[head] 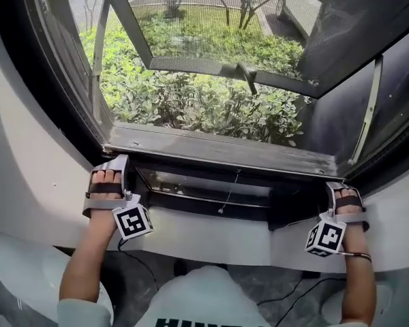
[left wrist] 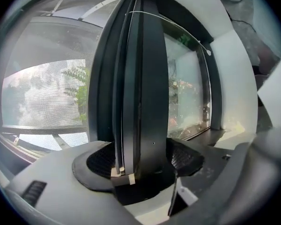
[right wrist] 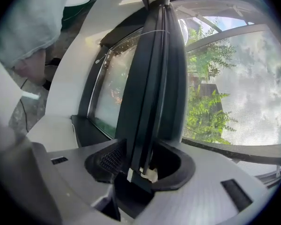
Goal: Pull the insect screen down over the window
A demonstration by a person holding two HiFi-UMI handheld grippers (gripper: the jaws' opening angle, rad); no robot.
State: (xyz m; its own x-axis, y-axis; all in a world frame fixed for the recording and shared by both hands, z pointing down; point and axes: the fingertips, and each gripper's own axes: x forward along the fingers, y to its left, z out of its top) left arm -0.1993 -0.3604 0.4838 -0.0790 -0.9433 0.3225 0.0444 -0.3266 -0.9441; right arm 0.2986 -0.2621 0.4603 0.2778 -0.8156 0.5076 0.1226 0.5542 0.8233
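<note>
Together on one screen bar (head: 218,148): left tongs (head: 117,163) and right tongs (head: 335,184).

Tally off my feed. Hand-held grippers: two, the left hand-held gripper (head: 116,161) and the right hand-held gripper (head: 337,186). Marker cubes: two, one per gripper, the left cube (head: 132,221) and the right cube (head: 325,238). Hands in the straps: two, the left hand (head: 105,184) and the right hand (head: 347,200). Screen pull bar (head: 218,148): one. Pull cord (head: 228,195) hanging at its middle: one. Open outer sash (head: 211,65): one, with one sash handle (head: 248,79). Slanted stays: two, the left stay (head: 97,46) and the right stay (head: 369,107). Floor cables I can make out: two, the left cable (head: 138,259) and the right cable (head: 290,291).
</note>
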